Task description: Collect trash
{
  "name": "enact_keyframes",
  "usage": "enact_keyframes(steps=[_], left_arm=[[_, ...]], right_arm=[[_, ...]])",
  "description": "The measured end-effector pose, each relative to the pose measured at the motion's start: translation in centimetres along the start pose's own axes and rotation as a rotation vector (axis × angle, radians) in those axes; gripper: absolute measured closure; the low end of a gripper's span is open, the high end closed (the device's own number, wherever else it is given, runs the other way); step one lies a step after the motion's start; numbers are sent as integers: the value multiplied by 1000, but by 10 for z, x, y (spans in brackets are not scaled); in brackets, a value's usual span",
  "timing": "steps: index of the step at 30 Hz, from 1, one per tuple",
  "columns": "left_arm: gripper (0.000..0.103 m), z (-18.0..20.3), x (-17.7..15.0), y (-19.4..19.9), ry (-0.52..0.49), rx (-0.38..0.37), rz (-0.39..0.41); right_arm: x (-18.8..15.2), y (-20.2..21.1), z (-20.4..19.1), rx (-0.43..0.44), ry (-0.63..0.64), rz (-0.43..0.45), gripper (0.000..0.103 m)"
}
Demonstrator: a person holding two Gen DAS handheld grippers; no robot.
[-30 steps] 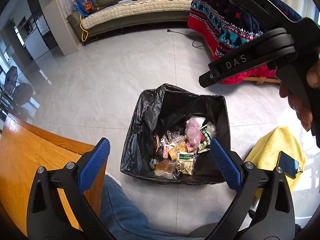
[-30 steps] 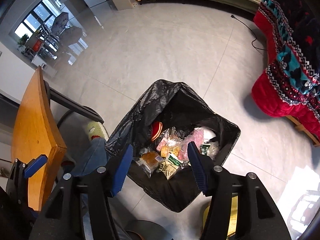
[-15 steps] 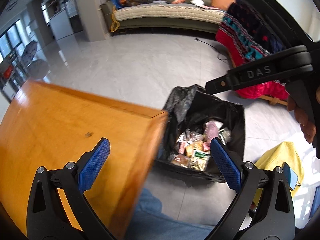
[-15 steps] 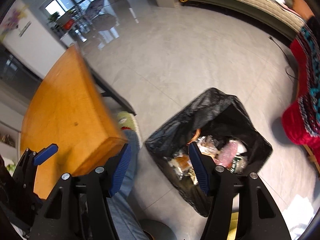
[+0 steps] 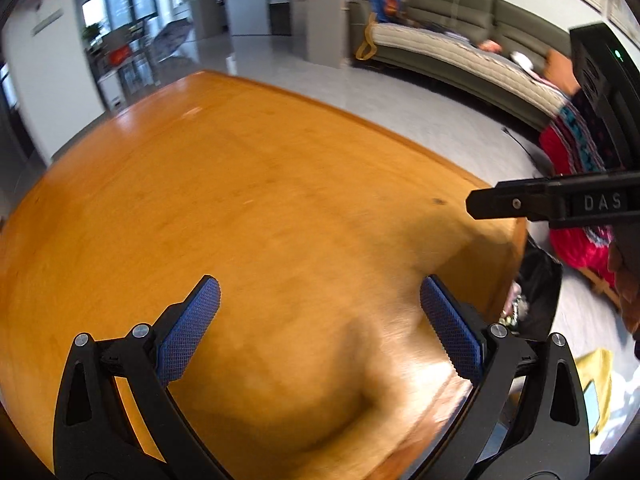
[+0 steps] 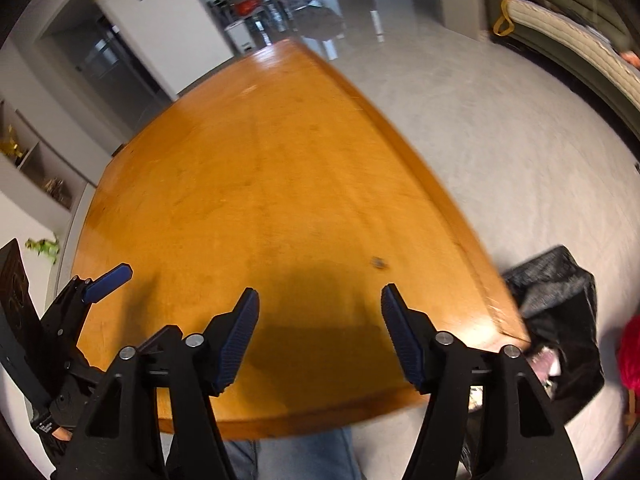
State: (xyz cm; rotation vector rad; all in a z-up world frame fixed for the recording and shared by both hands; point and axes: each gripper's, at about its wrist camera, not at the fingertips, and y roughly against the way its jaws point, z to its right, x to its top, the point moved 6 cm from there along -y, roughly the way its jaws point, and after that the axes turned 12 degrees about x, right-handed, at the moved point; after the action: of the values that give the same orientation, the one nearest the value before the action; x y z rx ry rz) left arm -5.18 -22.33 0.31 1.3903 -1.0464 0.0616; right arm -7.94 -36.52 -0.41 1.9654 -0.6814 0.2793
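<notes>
My left gripper [image 5: 318,292] hangs open over a bare orange wooden table [image 5: 240,208], with nothing between its blue pads. My right gripper [image 6: 320,296] is over the same table [image 6: 280,184]; its jaws are opening and nothing is between them. The bin lined with a black bag [image 6: 560,292] stands on the floor past the table's right corner, with wrappers [image 6: 544,360] showing inside. In the left wrist view only a sliver of the bin [image 5: 536,280] shows. A small dark speck [image 6: 380,264] lies on the tabletop ahead of the right gripper. No loose trash shows on the table.
A person's jeans leg [image 6: 304,456] is under the table's near edge. A hand [image 5: 624,280] holds the right gripper's black body [image 5: 560,204]. A red patterned blanket [image 5: 576,152], a green sofa [image 5: 460,52] and a yellow cloth [image 5: 596,384] lie around the grey floor.
Both grippers swung from above the bin to above the table while rolling. The bin slid to the right edge of both views. The right jaws stand a little wider.
</notes>
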Motion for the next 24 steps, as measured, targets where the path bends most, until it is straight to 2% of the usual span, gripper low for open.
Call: enact_keyframes(steps=[5,8,10,15,18,21,24], left_arm=[[6,-60,-15,-6,128,79,-27],[6,-94,-25,-8,206,132,-35],[6,-119,-33,-10,261,187,-38],[6,-183,-56,-14,435,316,-56],[6,-205,-66,-15,517,352,-67],[6,-218,-73,-21,542,389,-93],[6,-228,-74,-26,568,377,-113]], right_arm=[[12,-41,-43,32,82,-22,32],[18,-61,-66,18,152,4,25],[21,-72,-81,10,199,23,19],[31,-107,-115,12,295,53,17],[36,-130,-132,19,340,26,17],[38,-148,-146,15,379,10,17],[41,-159,-156,-5,411,7,17]])
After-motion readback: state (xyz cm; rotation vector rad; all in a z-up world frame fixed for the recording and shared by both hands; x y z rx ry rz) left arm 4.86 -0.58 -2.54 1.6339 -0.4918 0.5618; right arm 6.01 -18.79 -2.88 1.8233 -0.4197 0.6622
